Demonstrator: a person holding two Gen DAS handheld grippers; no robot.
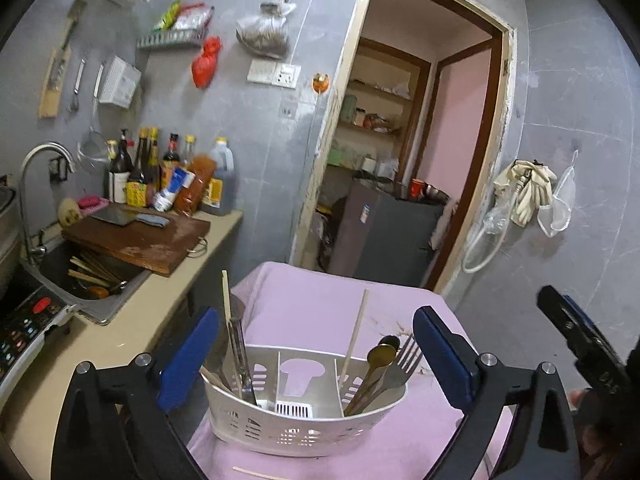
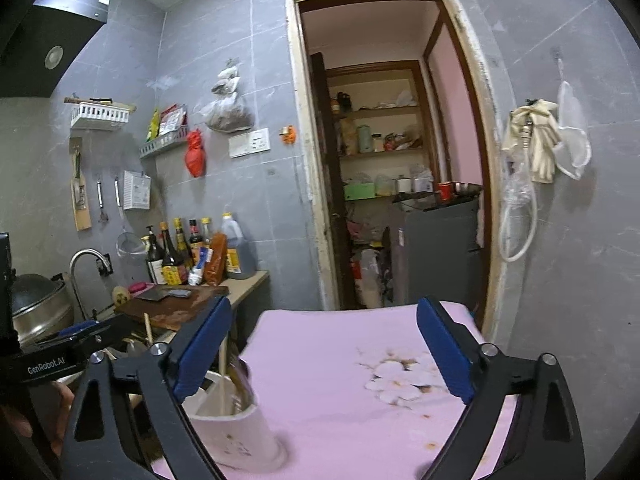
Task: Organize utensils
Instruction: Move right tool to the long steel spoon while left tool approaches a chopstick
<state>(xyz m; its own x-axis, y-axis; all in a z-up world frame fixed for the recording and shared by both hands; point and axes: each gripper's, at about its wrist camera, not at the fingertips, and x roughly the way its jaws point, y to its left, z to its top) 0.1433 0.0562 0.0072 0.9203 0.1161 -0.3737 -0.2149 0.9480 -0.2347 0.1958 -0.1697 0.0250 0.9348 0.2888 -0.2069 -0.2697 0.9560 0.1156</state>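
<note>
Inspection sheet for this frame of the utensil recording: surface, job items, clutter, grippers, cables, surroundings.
Surface: pink floral cloth over the table.
Job's things: white holder with three compartments; spoons and fork in its right one, chopstick in the left, middle bare; loose chopstick on the cloth in front.
Clutter: nothing seen on the cloth.
Grippers: left gripper open, empty, either side of the holder; right gripper open, empty.
Cables: nothing seen.
Surroundings: sink, cutting board, sauce bottles, doorway.
</note>
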